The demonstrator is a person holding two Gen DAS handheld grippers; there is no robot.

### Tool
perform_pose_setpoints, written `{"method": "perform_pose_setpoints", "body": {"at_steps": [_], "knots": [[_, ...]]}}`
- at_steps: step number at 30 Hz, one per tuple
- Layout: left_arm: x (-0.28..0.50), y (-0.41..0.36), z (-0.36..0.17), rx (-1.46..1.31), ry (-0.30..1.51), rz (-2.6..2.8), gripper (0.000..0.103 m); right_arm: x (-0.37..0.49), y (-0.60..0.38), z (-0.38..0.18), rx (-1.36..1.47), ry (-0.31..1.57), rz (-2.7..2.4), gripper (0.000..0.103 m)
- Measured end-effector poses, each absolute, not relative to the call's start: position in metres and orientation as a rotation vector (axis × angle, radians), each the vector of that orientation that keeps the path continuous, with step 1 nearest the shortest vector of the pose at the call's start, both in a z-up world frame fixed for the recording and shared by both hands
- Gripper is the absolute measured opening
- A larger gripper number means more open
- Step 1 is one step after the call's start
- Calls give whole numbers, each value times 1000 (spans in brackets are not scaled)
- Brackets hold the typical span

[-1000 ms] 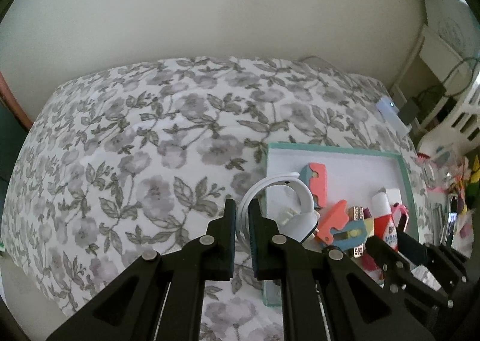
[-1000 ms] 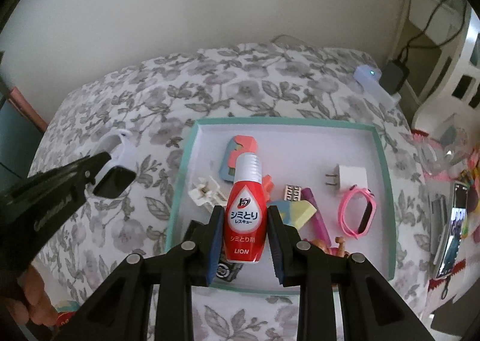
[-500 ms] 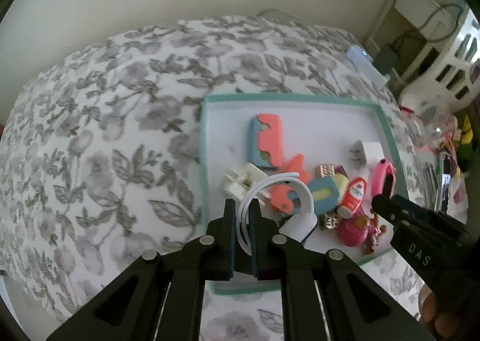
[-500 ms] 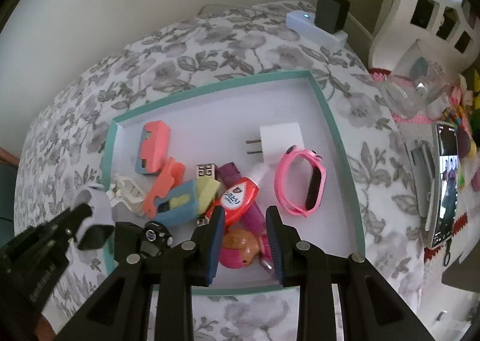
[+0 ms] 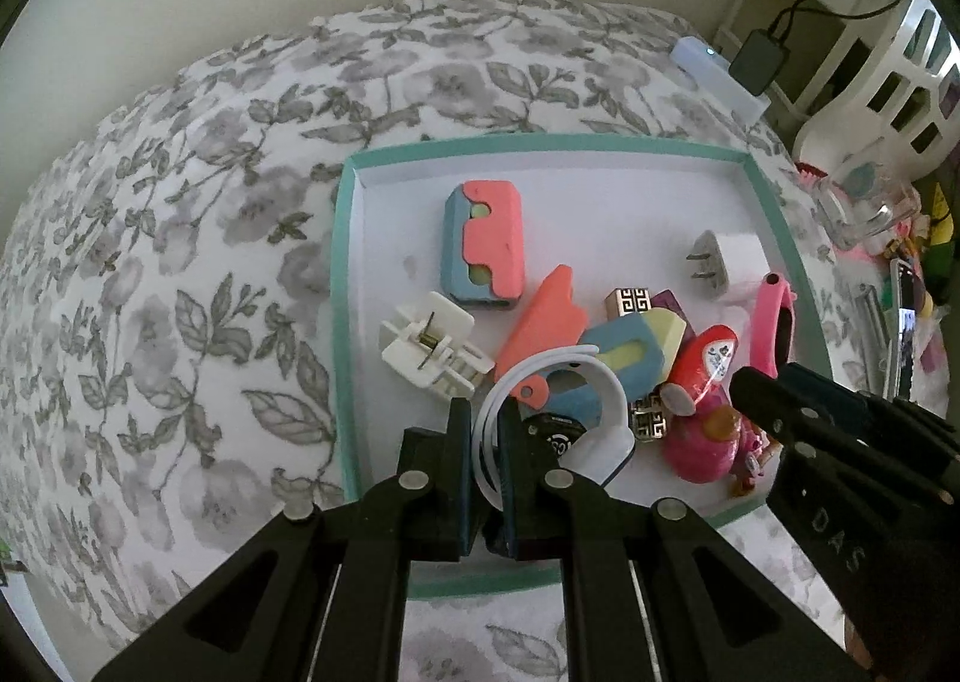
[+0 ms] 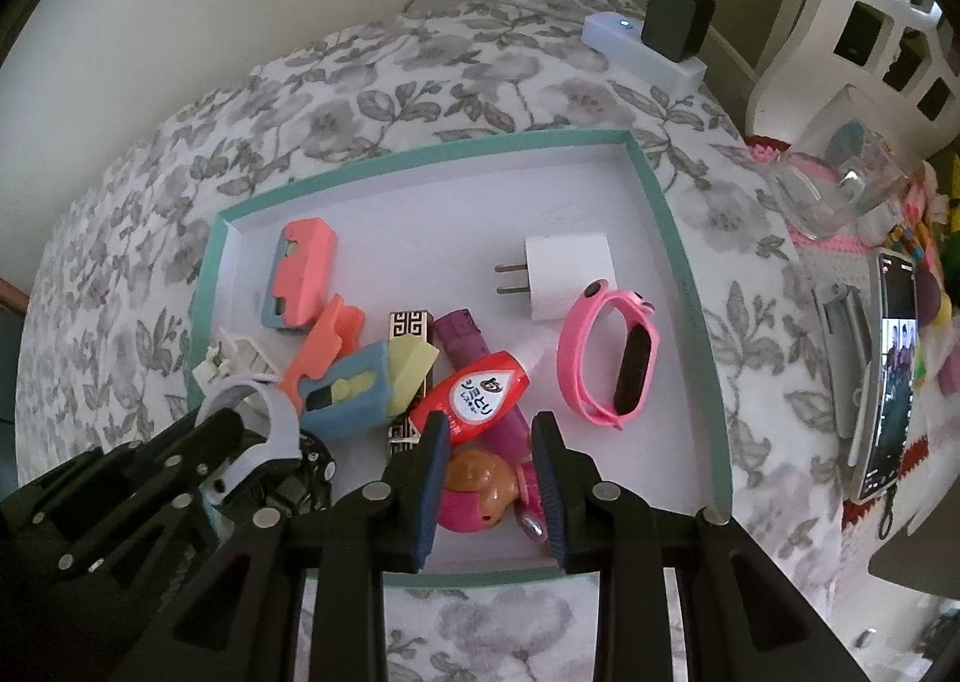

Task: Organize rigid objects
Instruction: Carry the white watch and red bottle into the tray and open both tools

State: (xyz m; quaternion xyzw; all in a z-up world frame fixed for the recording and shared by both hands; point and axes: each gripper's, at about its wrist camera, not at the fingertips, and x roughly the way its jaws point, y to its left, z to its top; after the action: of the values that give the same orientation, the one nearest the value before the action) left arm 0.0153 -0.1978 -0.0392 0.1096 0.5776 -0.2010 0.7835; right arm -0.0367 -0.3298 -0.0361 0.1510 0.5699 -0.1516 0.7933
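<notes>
Teal-rimmed tray (image 5: 339, 286) sits on a floral-print bed cover (image 5: 180, 274); white power strip (image 6: 642, 54) with a black adapter plugged in lies beyond the tray's far corner; clear glass mug (image 6: 840, 190) and a phone (image 6: 894, 370) with lit screen lie on the cluttered side to the right of the tray.

Tray interior crowded toward its near half: coral-and-blue block (image 5: 483, 244), white hair clip (image 5: 429, 346), coral wedge (image 5: 543, 322), blue-and-yellow block (image 5: 630, 349), patterned gold-and-black bar (image 6: 411, 331), white wall plug (image 6: 567, 274) with prongs pointing left, pink wristband (image 6: 609, 358) lying on its side, pink doll figure (image 6: 480, 487) at the near edge.

Red bottle (image 6: 474, 394) lies flat across the pile; long axis runs diagonally, white cap end up and to the right toward the wristband, base down-left; label faces up.

Right claw (image 6: 489, 472) hangs just over the bottle's base end and the doll; jaws stand apart with nothing gripped, the bottle lying just beyond the tips.

Left claw (image 5: 483, 442) is clamped on the strap of a white smartwatch (image 5: 558, 424); the strap loops up from between the jaws, the watch body hangs to the right of the tips, over the tray's near-left part, above a black round item I cannot identify.
</notes>
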Motion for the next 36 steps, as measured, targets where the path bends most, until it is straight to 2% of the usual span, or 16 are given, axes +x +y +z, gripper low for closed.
{"method": "perform_pose_setpoints", "body": {"at_steps": [19,21,23,32,34,36], "knots": [[26,-199,-42,204,1217,-414,10,-34,-326,-39,299,1239,-314,30],[27,-197,-41,193,1214,-415,16,-34,-325,-39,299,1239,-316,30],[28,-196,-39,182,1210,-414,28,-34,-325,-39,299,1239,-316,30],[30,-187,-26,147,1193,-399,29,-33,-323,-39,291,1237,-315,30],[32,-182,-23,144,1185,-375,31,-33,-321,-37,287,1229,-310,31],[36,-175,-23,135,1184,-339,45,-33,-319,-33,281,1208,-302,31]]}}
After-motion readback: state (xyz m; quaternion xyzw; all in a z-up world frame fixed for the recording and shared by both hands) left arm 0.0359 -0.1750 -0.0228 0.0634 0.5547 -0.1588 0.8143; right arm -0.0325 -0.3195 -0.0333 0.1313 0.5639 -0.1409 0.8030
